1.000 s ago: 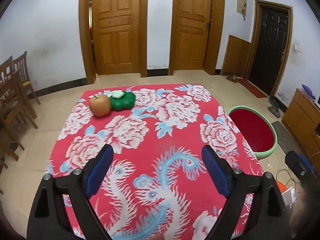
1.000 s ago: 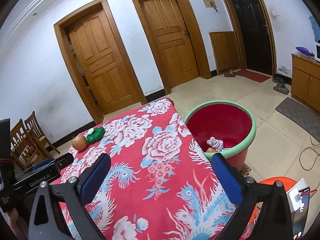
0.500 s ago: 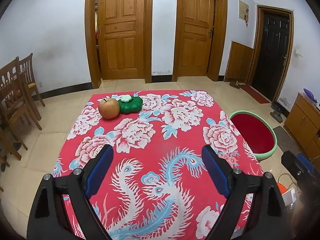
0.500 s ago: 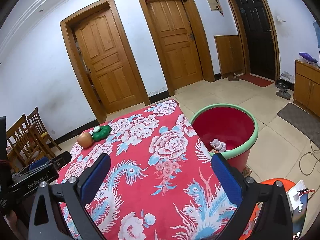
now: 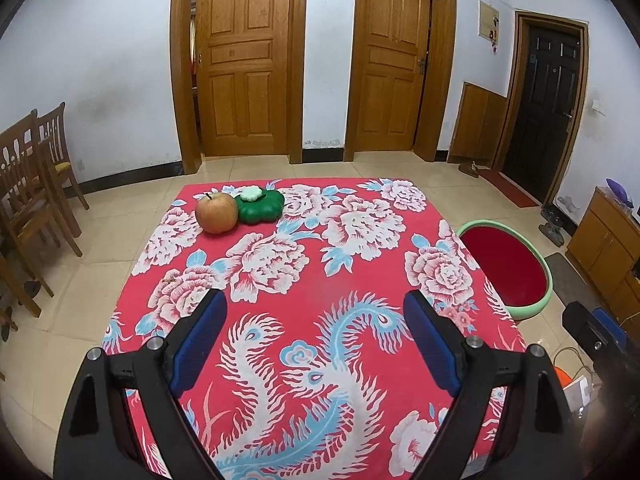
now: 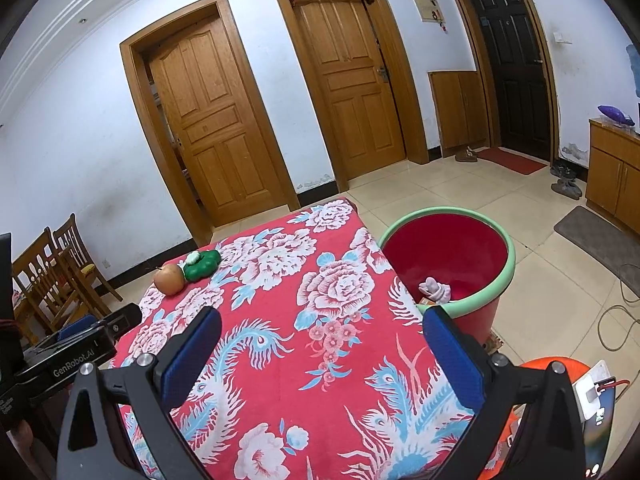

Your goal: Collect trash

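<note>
A red bucket with a green rim (image 6: 500, 280) stands on the floor by the table's right edge; crumpled white trash (image 6: 434, 289) lies inside it. The bucket also shows in the left wrist view (image 5: 548, 280). An apple (image 5: 216, 213) and a green flower-shaped object with a white top (image 5: 260, 206) sit at the far left of the red floral tablecloth (image 5: 320, 280); both also show in the right wrist view, the apple (image 6: 169, 279) and the green object (image 6: 202, 264). My left gripper (image 5: 314, 334) is open and empty above the near table. My right gripper (image 6: 320, 348) is open and empty.
Wooden chairs (image 5: 32, 184) stand left of the table. Two wooden doors (image 5: 244, 64) and a dark door (image 5: 548, 108) are at the back. A wooden cabinet (image 5: 604, 240) is at the right. An orange stool (image 6: 560, 364) and cables lie near right.
Both grippers have risen and pulled back a little from the table, so the apple, green object and bucket look farther away. Both stay open and empty.
</note>
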`<move>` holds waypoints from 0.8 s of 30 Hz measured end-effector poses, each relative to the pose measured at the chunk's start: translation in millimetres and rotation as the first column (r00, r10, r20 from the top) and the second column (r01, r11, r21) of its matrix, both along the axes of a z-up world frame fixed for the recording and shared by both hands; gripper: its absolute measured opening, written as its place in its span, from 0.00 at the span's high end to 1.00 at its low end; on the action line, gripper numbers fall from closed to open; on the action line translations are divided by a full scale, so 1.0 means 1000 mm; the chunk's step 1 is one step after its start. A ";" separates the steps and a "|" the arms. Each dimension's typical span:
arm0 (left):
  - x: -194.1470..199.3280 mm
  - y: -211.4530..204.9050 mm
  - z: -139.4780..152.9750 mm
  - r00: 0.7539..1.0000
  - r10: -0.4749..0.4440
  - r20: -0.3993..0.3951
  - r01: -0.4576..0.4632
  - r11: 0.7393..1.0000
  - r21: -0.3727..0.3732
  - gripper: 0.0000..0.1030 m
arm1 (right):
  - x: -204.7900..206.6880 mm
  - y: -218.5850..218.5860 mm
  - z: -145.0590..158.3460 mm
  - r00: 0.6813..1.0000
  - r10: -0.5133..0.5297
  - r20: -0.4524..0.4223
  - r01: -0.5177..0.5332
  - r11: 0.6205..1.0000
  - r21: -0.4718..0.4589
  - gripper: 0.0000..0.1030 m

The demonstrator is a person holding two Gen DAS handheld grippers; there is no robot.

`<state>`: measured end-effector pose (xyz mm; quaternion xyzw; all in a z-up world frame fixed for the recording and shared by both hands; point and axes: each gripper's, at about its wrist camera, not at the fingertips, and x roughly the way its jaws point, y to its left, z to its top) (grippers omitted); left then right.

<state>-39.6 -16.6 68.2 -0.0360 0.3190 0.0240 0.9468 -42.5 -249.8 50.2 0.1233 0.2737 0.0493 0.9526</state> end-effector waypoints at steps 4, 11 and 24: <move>0.000 0.001 0.000 1.000 0.003 0.001 -0.003 1.000 -0.003 0.14 | 0.000 0.000 0.000 1.000 0.000 0.000 0.000 1.000 0.000 0.01; 0.000 0.002 -0.001 1.000 0.004 0.000 -0.004 1.000 -0.004 0.14 | -0.001 0.000 0.000 1.000 0.001 0.000 -0.001 1.000 0.000 0.01; 0.000 0.003 -0.002 1.000 0.006 -0.002 -0.006 1.000 -0.006 0.14 | 0.000 0.000 0.000 1.000 0.000 0.000 0.000 1.000 0.000 0.01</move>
